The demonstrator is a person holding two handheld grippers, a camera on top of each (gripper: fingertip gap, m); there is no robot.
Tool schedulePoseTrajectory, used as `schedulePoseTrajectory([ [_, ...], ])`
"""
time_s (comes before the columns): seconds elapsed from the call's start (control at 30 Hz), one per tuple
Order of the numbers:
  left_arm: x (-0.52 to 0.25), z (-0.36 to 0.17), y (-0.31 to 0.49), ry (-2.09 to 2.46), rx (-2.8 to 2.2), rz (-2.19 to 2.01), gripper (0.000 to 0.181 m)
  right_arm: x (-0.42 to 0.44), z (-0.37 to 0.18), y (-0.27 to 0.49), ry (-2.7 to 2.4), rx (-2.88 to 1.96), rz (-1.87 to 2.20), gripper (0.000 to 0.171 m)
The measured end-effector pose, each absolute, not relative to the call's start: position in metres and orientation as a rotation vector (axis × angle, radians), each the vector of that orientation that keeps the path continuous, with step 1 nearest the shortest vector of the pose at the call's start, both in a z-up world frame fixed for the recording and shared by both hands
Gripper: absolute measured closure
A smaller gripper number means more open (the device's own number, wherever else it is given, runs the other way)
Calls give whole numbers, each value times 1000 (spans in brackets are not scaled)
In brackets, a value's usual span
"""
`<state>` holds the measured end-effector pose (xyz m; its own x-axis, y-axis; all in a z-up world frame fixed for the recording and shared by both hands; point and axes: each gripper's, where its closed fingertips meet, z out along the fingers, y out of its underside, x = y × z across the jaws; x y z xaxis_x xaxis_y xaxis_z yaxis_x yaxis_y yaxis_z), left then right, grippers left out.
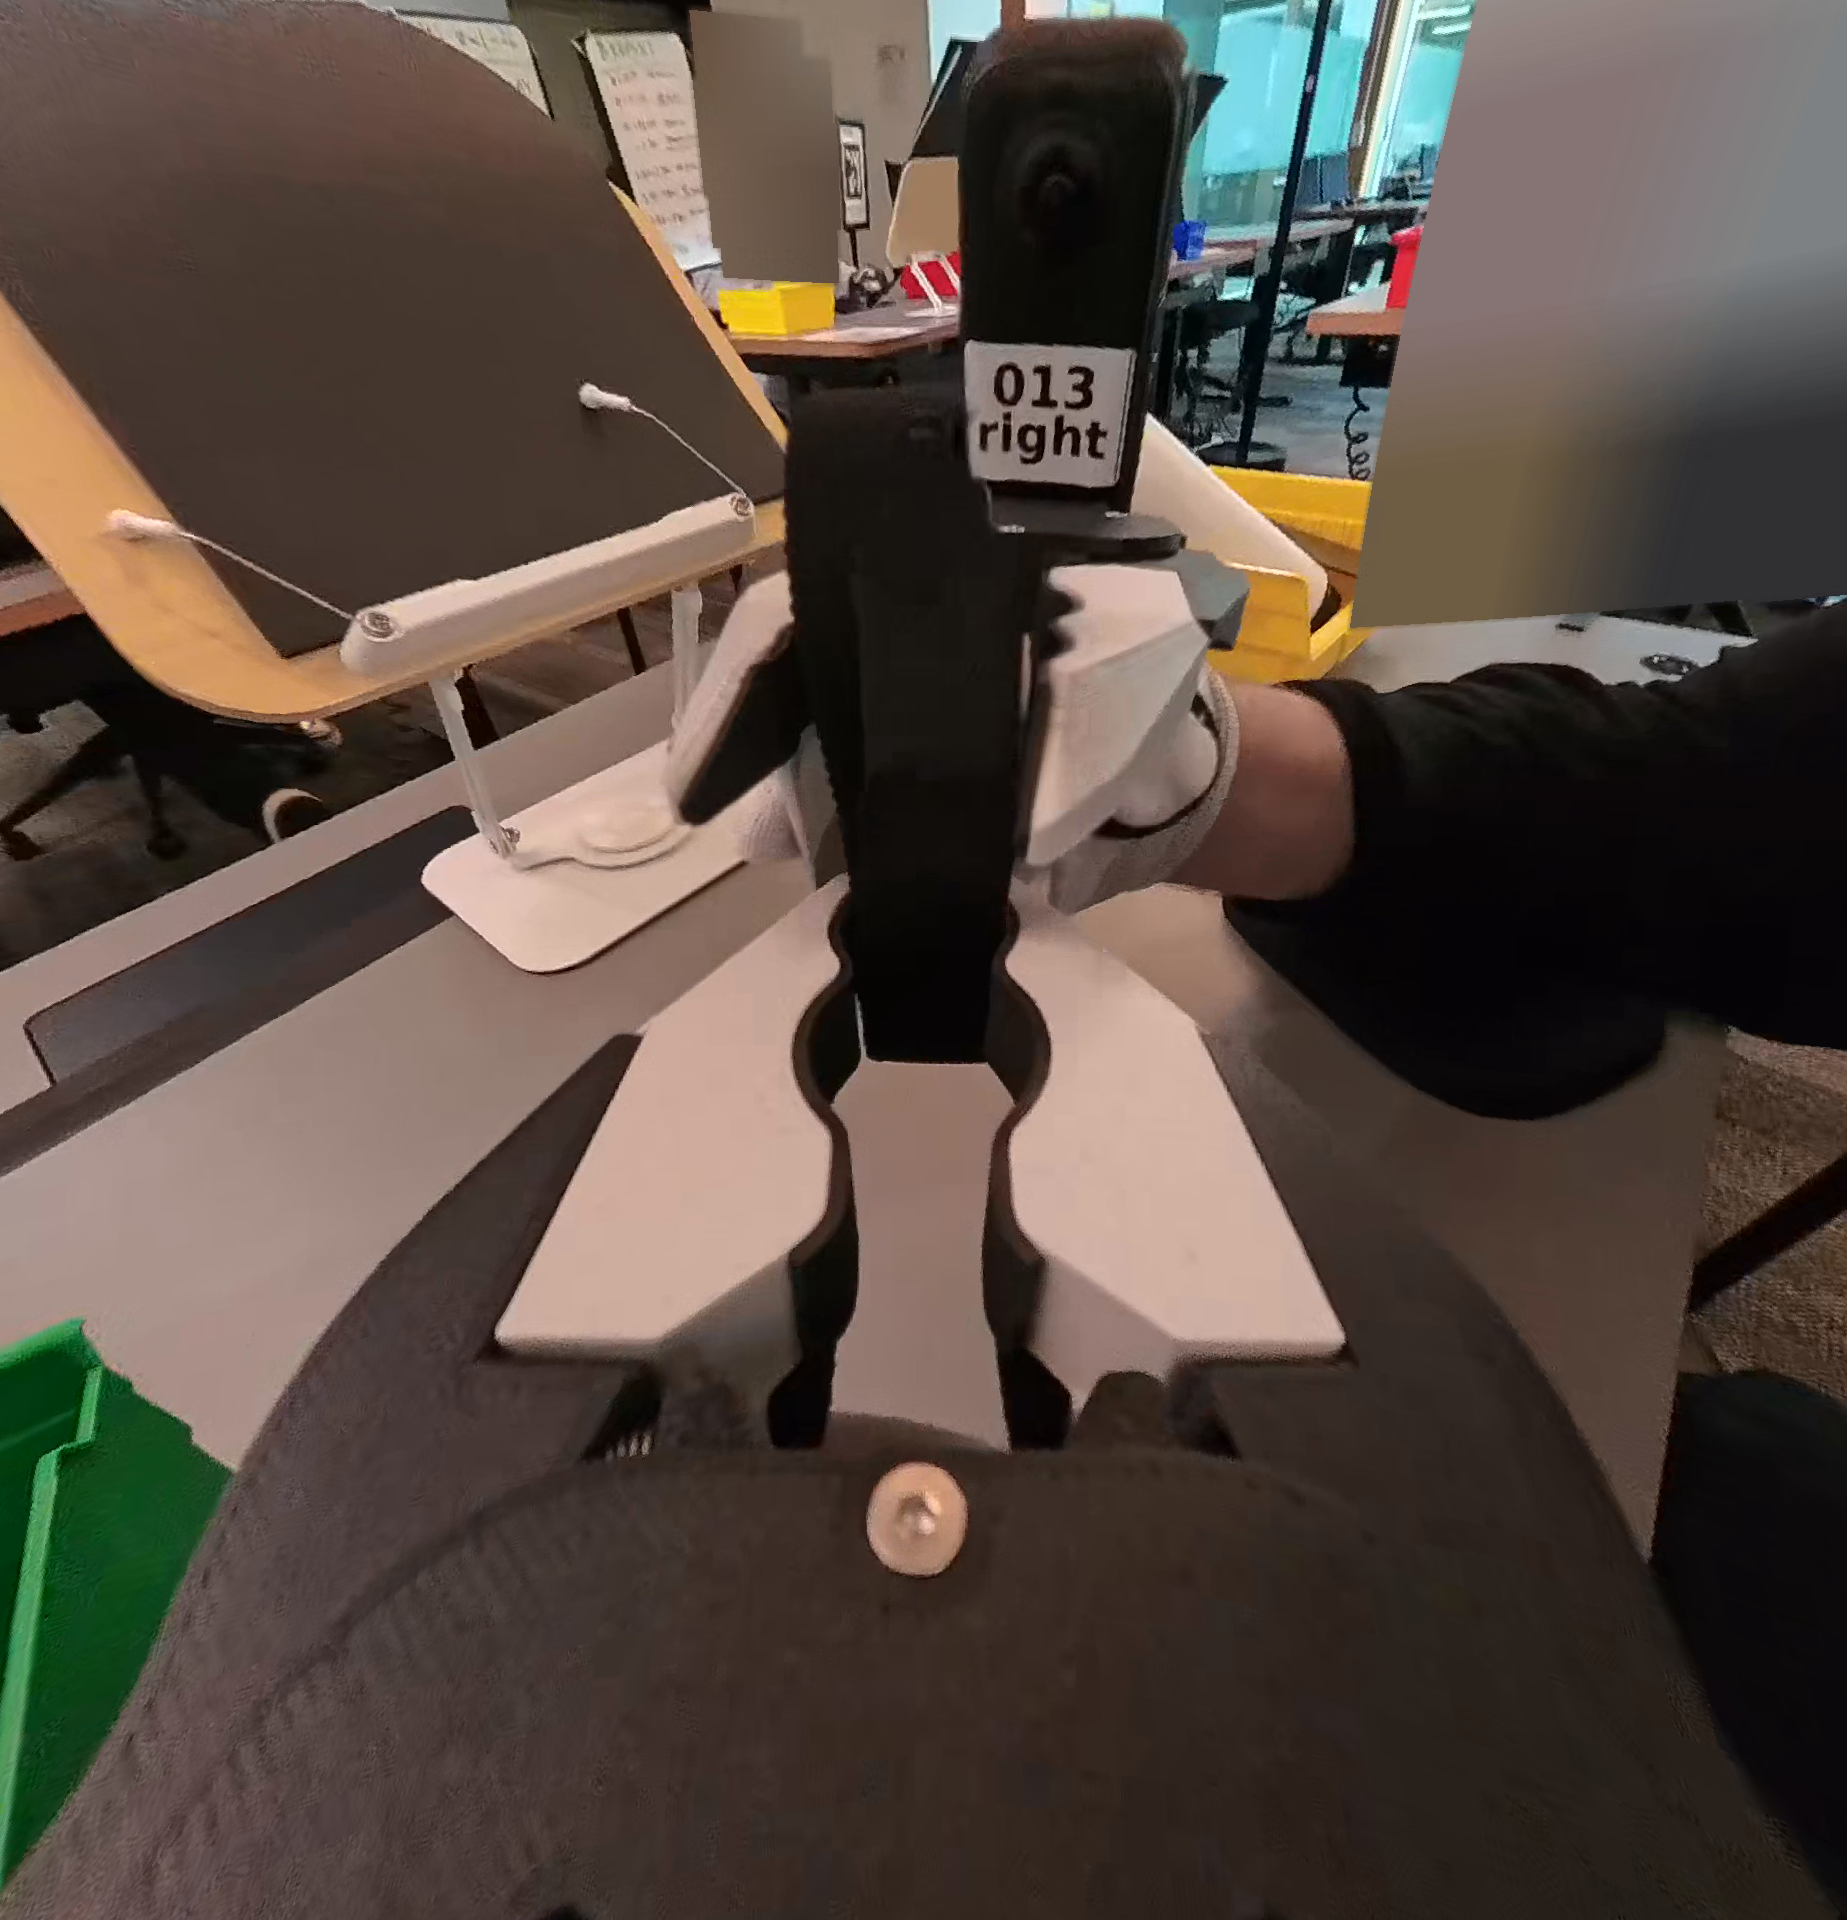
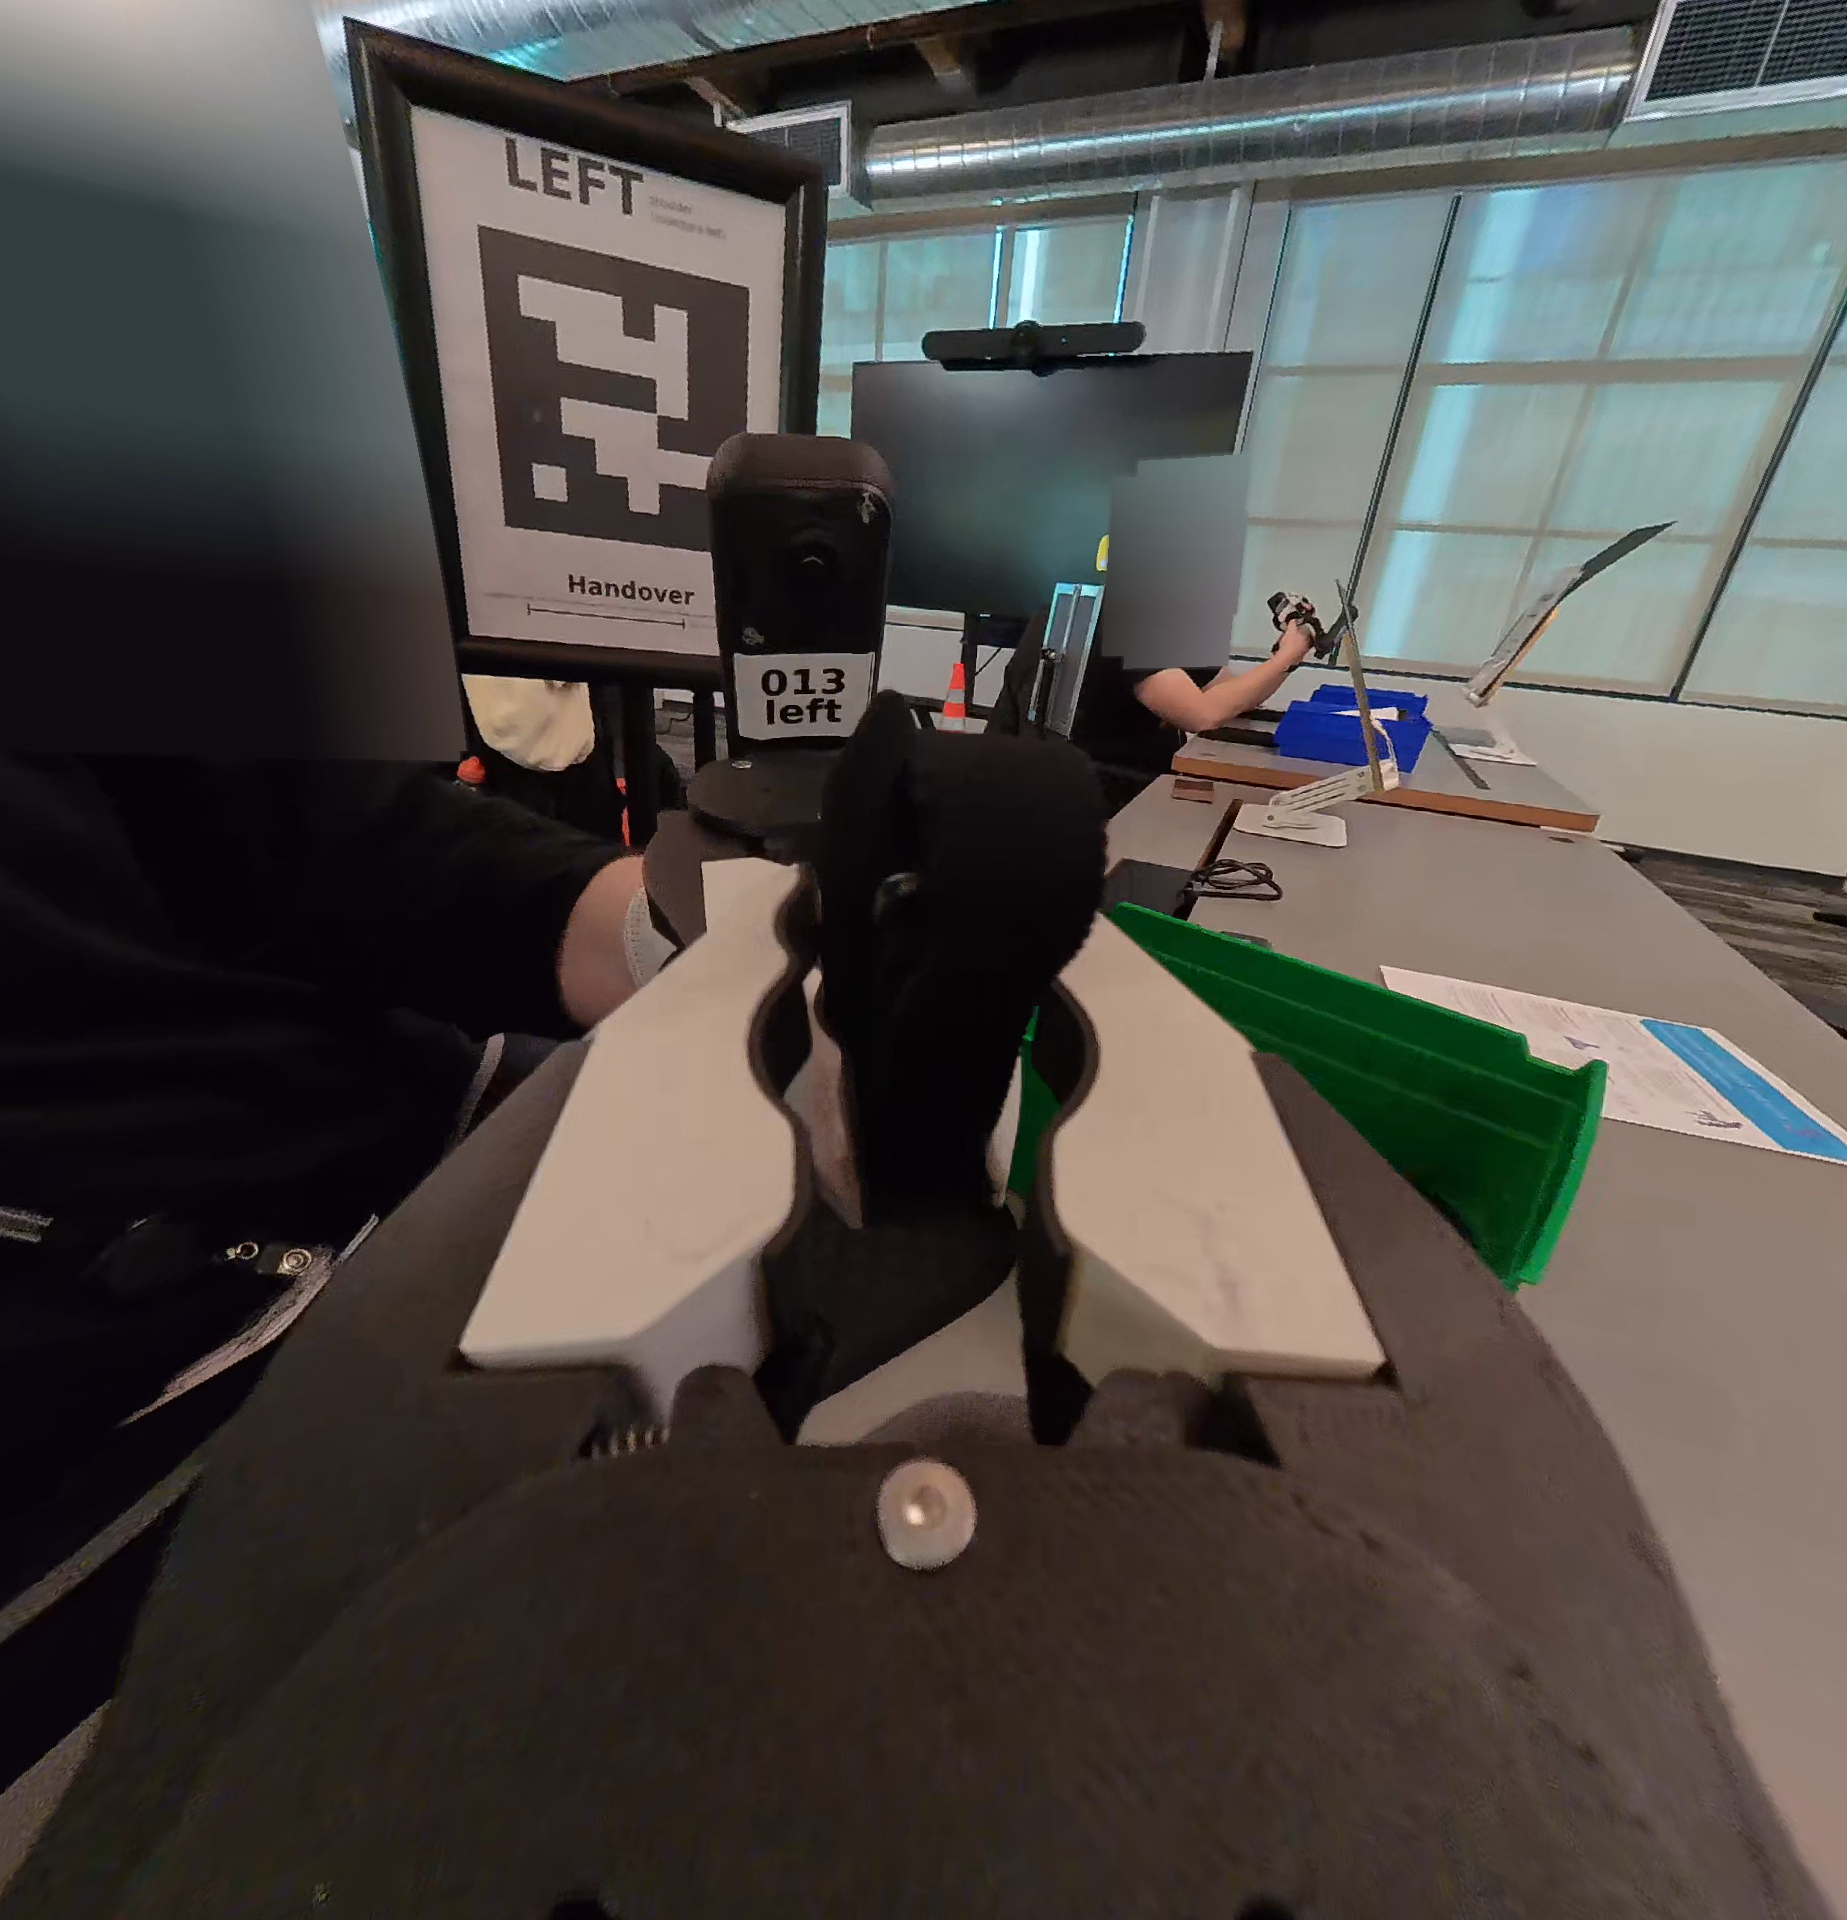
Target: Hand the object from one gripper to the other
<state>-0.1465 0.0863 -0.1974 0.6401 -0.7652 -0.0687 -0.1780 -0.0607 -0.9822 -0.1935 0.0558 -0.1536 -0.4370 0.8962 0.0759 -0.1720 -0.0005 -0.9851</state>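
- Here the left gripper (image 1: 924, 997) has its white fingers (image 1: 690, 1174) closed on the lower end of a black strap-like object (image 1: 914, 790), which stands up between its wavy black pads.
- In the right wrist view the right gripper (image 2: 924, 1049) is likewise closed around the same black object (image 2: 950, 935); both claws grip it, meeting nose to nose.
- Just beyond the left claw, the right gripper's body (image 1: 1064, 239) faces it, held by a white-gloved hand (image 1: 1158, 769) with a black sleeve.
- Beyond the right claw stands the left gripper's camera housing (image 2: 799, 561).
- Right of the right claw, on the grey table (image 2: 1521, 914), lies a green bin (image 2: 1366, 1070), and farther right a printed sheet (image 2: 1646, 1070).
- Left of the left claw, a tilted dark board on a white stand (image 1: 327, 364) sits on the table.
- Behind the right claw is a framed marker sign (image 2: 597, 353).
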Motion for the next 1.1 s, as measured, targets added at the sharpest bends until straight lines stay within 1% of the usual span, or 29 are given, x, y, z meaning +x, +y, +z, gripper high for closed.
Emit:
schedulePoseTrajectory([
  [0.07,-146,-199,87,799,-1598,-577,165,-195,-155,54,-1430,-801,1578,141],
  [0.17,-149,-199,88,777,-1600,-585,165,-195,-156,55,-1430,-806,1554,145],
  [0.2,-150,-198,89,773,-1597,-576,164,-195,-156,58,-1424,-803,1525,150],
  [0.27,-151,-196,89,763,-1593,-579,164,-195,-155,60,-1418,-809,1514,153],
  [0.33,-151,-196,90,758,-1591,-559,164,-195,-153,62,-1397,-816,1525,153],
  [0.5,-149,-198,89,769,-1601,-559,164,-198,-158,58,-1427,-828,1525,133],
  [0.57,-148,-200,87,776,-1603,-576,164,-197,-159,54,-1446,-820,1543,131],
  [0.63,-145,-199,83,789,-1599,-621,163,-194,-159,51,-1458,-793,1560,144],
  [0.8,-139,-206,81,829,-1624,-635,163,-195,-168,39,-1540,-773,1538,136],
  [0.93,-142,-205,80,812,-1616,-646,165,-194,-168,41,-1548,-765,1525,147],
  [1.1,-142,-203,79,812,-1606,-654,167,-193,-166,40,-1549,-748,1512,152],
])
